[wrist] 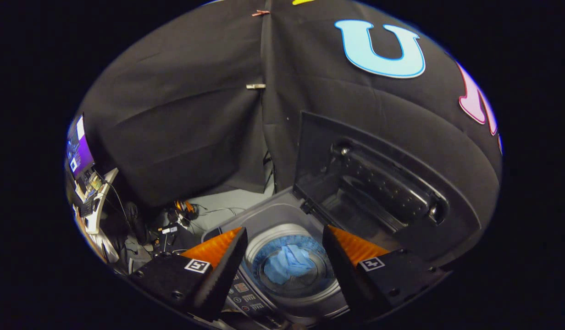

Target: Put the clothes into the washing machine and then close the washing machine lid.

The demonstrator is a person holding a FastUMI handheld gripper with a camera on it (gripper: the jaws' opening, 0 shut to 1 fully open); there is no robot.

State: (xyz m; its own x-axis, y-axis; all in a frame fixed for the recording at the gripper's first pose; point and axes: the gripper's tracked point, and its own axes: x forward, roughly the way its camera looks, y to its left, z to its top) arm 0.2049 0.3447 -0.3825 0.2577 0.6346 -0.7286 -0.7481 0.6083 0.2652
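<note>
A top-loading washing machine [268, 215] stands below me with its dark lid [379, 183] raised upright behind the drum, to the right. A crumpled light blue cloth [287, 266] lies at the bottom of the round drum [305, 286]. My gripper [285, 236] hovers above the drum opening and is open, its two fingers spread wide on either side of the cloth far below. Nothing is held between them. The machine's control panel [243, 295] shows just under the left finger.
Grey floor [232, 201] lies beyond the machine, with cables and small gear [181, 211] at the foot of the black cloth wall. A desk with a lit screen [80, 151] stands off to the far left.
</note>
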